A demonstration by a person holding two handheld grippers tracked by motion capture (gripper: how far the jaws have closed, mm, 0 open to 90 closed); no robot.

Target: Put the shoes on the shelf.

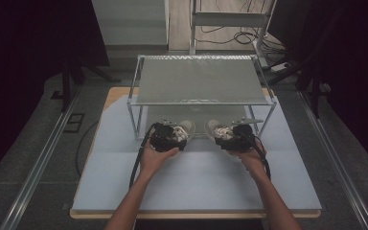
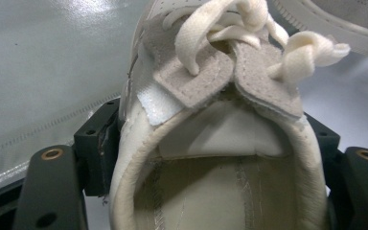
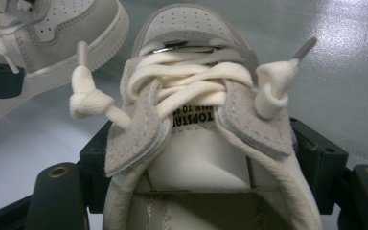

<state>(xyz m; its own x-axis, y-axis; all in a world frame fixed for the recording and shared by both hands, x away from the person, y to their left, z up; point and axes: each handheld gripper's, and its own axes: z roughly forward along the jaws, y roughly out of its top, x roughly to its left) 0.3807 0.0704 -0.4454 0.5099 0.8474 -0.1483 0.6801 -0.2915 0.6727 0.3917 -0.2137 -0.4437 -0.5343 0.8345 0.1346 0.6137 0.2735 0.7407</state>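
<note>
On the desk [image 1: 124, 191], just near of the metal shelf rack [image 1: 199, 79], sit two pale sneakers side by side. Left gripper [image 1: 165, 136] has jaws spread wide, clamped across the heel collar of the left sneaker [image 2: 220, 158]. Right gripper [image 1: 237, 136] likewise clamps the right sneaker [image 3: 196, 158] by its collar.
</note>
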